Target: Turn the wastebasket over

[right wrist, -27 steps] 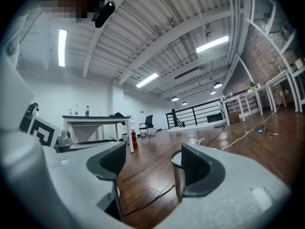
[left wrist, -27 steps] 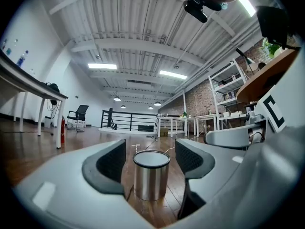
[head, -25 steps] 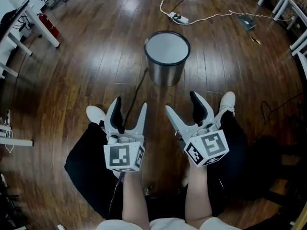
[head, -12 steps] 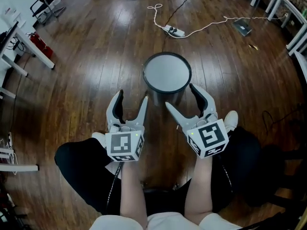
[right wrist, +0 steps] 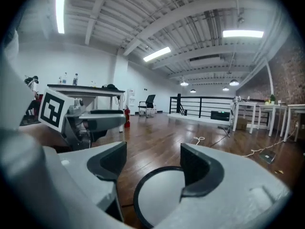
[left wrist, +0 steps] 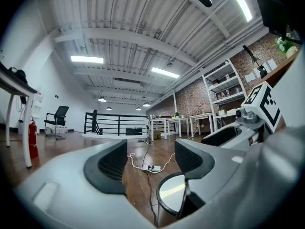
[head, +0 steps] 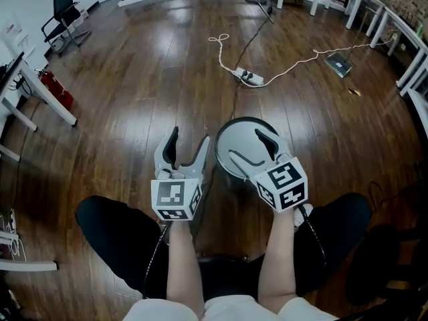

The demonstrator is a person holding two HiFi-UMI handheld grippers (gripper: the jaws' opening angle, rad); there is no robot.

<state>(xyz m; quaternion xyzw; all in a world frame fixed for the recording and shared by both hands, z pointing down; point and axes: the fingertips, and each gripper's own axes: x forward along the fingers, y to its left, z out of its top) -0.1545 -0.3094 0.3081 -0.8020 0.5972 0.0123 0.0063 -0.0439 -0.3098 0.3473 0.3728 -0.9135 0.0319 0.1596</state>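
**Approach to the wastebasket, head view and both gripper views.** Items run from left to right.

- **Left gripper [head: 190, 139].** Its fingers are spread with nothing between them. A second ago it was well short of the basket. It has since travelled forward and now sits just beside the basket's wall, at about 9 o'clock of it. In the left gripper view the rim lies low and toward 4 o'clock of the fingers, outside the gap.
- **Wastebasket [head: 235, 134].** It stands upright on the wooden floor [head: 134, 79] at 12 o'clock of the person. Its dark rim and pale round top face point upward, so it is not yet turned. A power strip [head: 251, 79] lies on the floor well beyond it, toward 12 o'clock.
- **Right gripper [head: 246, 146].** Its fingers are wide apart, though they have just drawn slightly closer, and they pinch nothing. It has advanced from near the person's knee to above the basket's 5 o'clock edge. In the right gripper view the rim curves beneath and between the fingers, and no contact can be made out.

**Reading.** The reach appears almost complete, with one gripper at either side of the rim. Seizing the rim and tipping the basket seem to be what is left.
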